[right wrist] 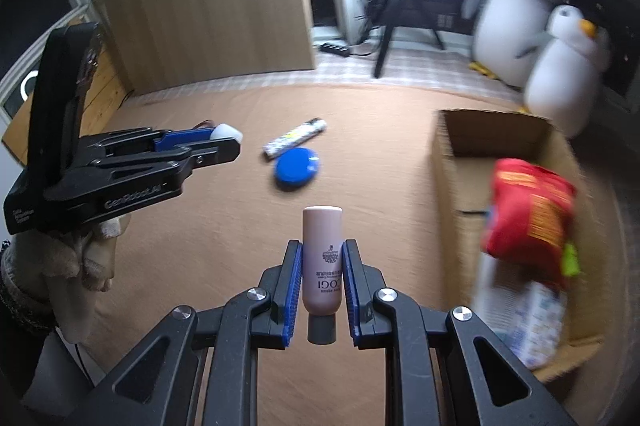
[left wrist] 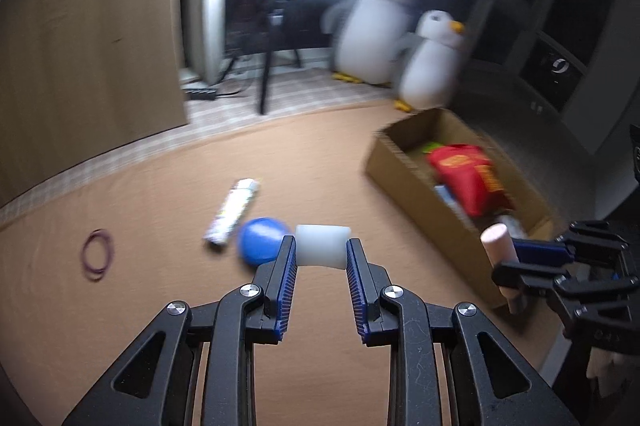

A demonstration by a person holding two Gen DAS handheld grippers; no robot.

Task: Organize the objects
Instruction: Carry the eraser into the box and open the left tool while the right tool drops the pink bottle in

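My left gripper [left wrist: 321,246] is shut on a small white jar [left wrist: 322,245], held above the tan mat. It shows again at the left of the right wrist view as the left gripper [right wrist: 228,142] with the white jar [right wrist: 227,132] at its tips. My right gripper [right wrist: 322,246] is shut on a pink tube [right wrist: 322,258] with a grey cap toward the camera. From the left wrist view, the right gripper [left wrist: 508,258] and its pink tube [left wrist: 500,246] hang beside the cardboard box [left wrist: 404,182]. A blue lid [left wrist: 262,240] and a printed tube [left wrist: 233,212] lie on the mat.
The cardboard box [right wrist: 452,178] holds a red snack bag [right wrist: 528,214] and other packets. Purple rubber bands [left wrist: 98,253] lie left on the mat. Two plush penguins [left wrist: 430,60], a ring light on a tripod [left wrist: 266,82] and a wooden panel [left wrist: 88,34] stand beyond the mat.
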